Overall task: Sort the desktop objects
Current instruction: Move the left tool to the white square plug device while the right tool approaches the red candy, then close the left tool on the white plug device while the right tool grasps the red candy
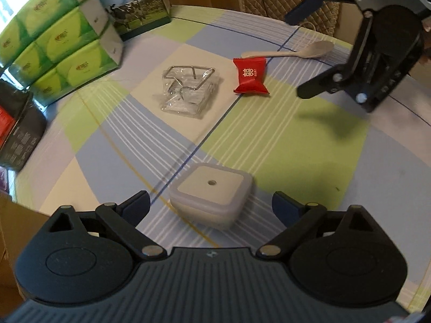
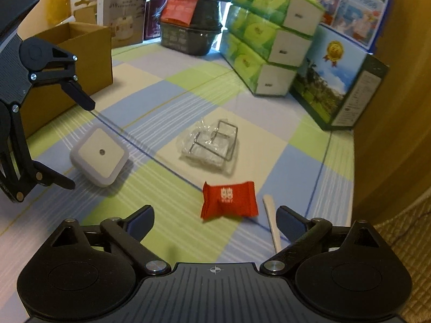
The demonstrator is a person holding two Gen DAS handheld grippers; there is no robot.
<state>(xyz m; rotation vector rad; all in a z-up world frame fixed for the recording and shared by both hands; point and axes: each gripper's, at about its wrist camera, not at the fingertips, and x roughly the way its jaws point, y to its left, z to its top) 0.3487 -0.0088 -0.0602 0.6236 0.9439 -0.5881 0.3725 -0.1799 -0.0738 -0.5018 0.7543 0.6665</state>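
Night light [image 1: 211, 197] sits between your left gripper [image 1: 211, 207] jaws, spread wide, holding nothing; closing off-centre risks skidding it. Right gripper [image 2: 215, 224] likewise gapes, unloaded.

White square night light [image 1: 212, 197], bagged wire clip [image 1: 188, 91], red candy [image 1: 250, 75], pale spoon [image 1: 291, 50], all lying apart on checked cloth

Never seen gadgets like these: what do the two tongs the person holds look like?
Both the left tongs and right tongs match: black ribbed plastic bodies, two round discs, linkage bars with silver rivets, dark blue fingertips and a small white crosshair mark. No cables or sleeves show.
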